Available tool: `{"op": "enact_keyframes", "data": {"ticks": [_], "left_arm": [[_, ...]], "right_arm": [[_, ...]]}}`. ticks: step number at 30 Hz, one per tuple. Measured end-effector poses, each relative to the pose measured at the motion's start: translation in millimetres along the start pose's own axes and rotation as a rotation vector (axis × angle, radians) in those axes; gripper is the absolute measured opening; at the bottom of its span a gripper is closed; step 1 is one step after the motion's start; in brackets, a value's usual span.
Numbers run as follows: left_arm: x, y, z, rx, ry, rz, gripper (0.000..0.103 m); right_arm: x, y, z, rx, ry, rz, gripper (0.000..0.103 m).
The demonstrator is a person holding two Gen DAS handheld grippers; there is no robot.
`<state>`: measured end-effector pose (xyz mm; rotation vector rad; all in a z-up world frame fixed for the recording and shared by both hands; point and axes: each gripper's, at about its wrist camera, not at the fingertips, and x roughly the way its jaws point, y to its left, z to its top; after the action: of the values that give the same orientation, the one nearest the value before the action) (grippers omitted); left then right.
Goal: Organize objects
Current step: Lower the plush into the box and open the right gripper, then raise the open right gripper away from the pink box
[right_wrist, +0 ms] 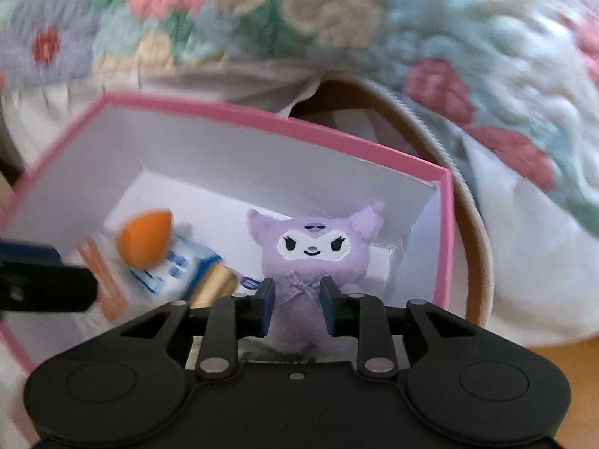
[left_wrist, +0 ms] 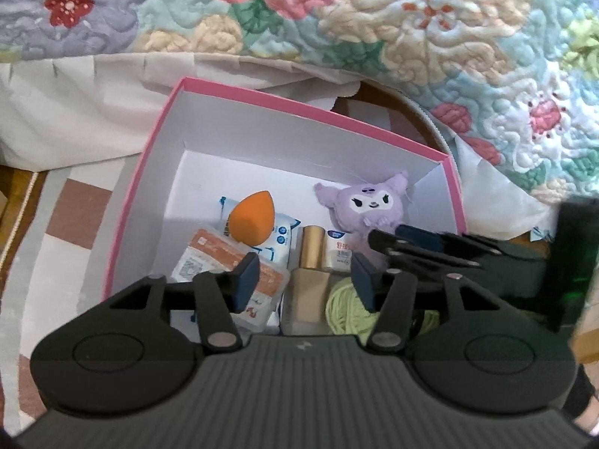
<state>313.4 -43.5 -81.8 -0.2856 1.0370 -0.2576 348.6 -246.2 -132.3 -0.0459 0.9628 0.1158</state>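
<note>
A pink box (left_wrist: 149, 157) with white inner walls holds an orange sponge (left_wrist: 251, 217), wipe packets (left_wrist: 224, 262), a gold-capped bottle (left_wrist: 312, 250), green yarn (left_wrist: 344, 307) and a purple plush toy (left_wrist: 370, 205). My left gripper (left_wrist: 305, 280) is open and empty above the box's near side. My right gripper (right_wrist: 295, 307) is shut on the purple plush (right_wrist: 314, 254) at its lower body, inside the box (right_wrist: 445, 232) near the right wall. The right gripper also shows in the left wrist view (left_wrist: 423, 239), touching the plush.
A floral quilt (left_wrist: 411, 30) hangs over the bed behind the box. A round brown basket rim (right_wrist: 475, 247) stands right of the box. White cloth (left_wrist: 75, 112) lies at left, and a checked rug (left_wrist: 56, 224) covers the floor.
</note>
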Motion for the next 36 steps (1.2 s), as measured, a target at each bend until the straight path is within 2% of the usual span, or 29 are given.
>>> {"op": "enact_keyframes", "data": {"ticks": [3,5,7,10,13,24,28,31,36], "left_arm": [[-13.8,0.3,-6.9,0.019,-0.004,0.01,0.063],[-25.0,1.9,-12.1,0.029,0.003,0.012,0.064],[-38.0,3.2,-16.7,0.033,0.006,0.014,0.065],[-59.9,4.0,-23.3,0.051,0.0,0.023,0.068],[-81.7,5.8,-29.8,0.063,0.004,0.029,0.071],[-155.9,11.1,-58.8,0.131,-0.012,0.047,0.075],[-175.6,17.8,-68.8,0.126,-0.027,0.05,0.077],[-187.6,19.7,-77.8,0.117,-0.03,0.084,0.077],[-210.5,14.8,-94.0,0.125,-0.047,0.054,0.08]], "right_arm": [[-26.6,-7.3,-11.1,0.114,-0.043,0.092,0.036],[-46.5,-0.5,-20.5,0.105,-0.07,0.099,0.039],[-68.2,10.6,-29.1,0.073,-0.098,0.078,0.047],[-101.9,21.1,-35.8,0.048,-0.137,0.1,0.054],[-131.0,28.9,-41.5,0.04,-0.156,0.1,0.058],[-209.8,49.7,-70.8,0.06,-0.2,0.102,0.062],[-230.6,54.8,-79.5,0.056,-0.192,0.096,0.065],[-246.0,57.1,-85.7,0.062,-0.2,0.093,0.068],[-260.4,55.0,-95.7,0.086,-0.199,0.069,0.069]]}}
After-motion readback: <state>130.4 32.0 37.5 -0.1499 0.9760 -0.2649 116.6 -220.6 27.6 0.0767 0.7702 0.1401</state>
